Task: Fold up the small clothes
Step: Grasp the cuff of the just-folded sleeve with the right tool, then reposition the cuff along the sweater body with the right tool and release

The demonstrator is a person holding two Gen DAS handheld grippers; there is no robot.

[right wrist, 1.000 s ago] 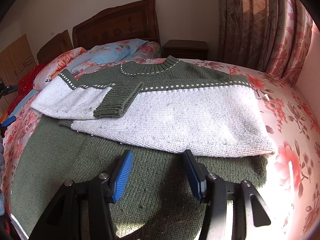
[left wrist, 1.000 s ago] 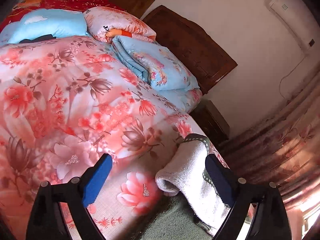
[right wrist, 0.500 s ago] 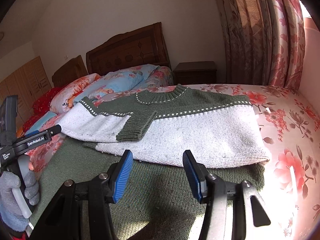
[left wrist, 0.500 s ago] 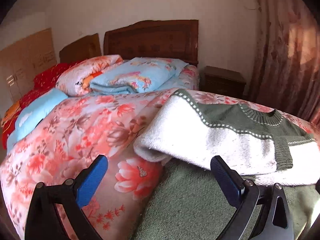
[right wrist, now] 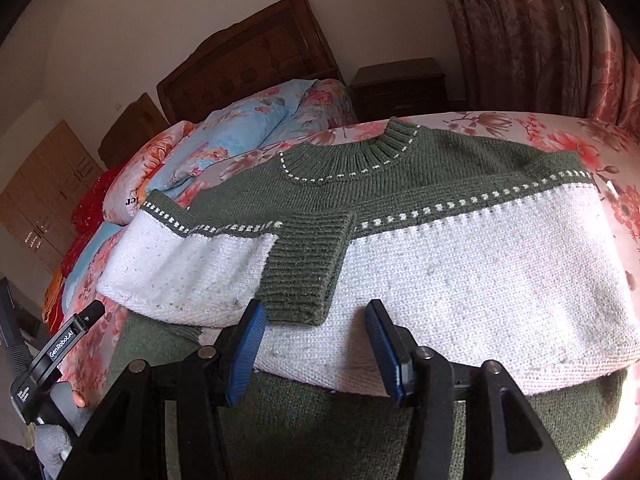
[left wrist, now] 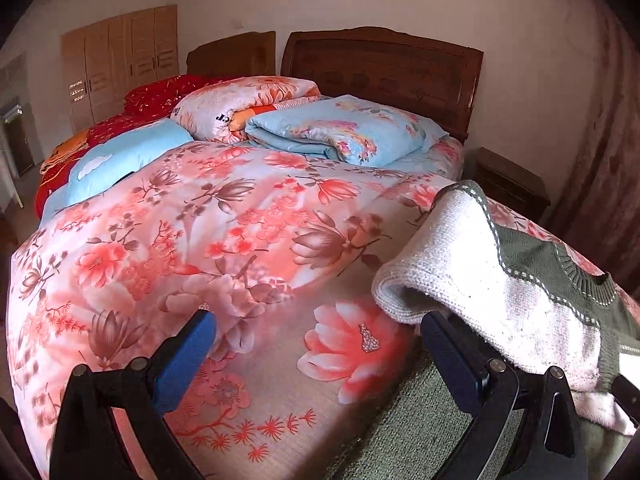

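Both tongs, left (left wrist: 316,356) and right (right wrist: 312,344), gaped empty beside the half-folded sweater (right wrist: 460,264); gripping its lower edge looked next.

Sweater (right wrist: 460,264): lower green part runs behind the right gripper (right wrist: 314,350) and off the bottom edge. In the left wrist view its right side is cut by the frame; its white folded edge hides part of one left gripper (left wrist: 316,356) finger.

A green-and-white knitted sweater (right wrist: 460,264) lies flat on the floral bed, sleeve folded across (collar at 12 o'clock).
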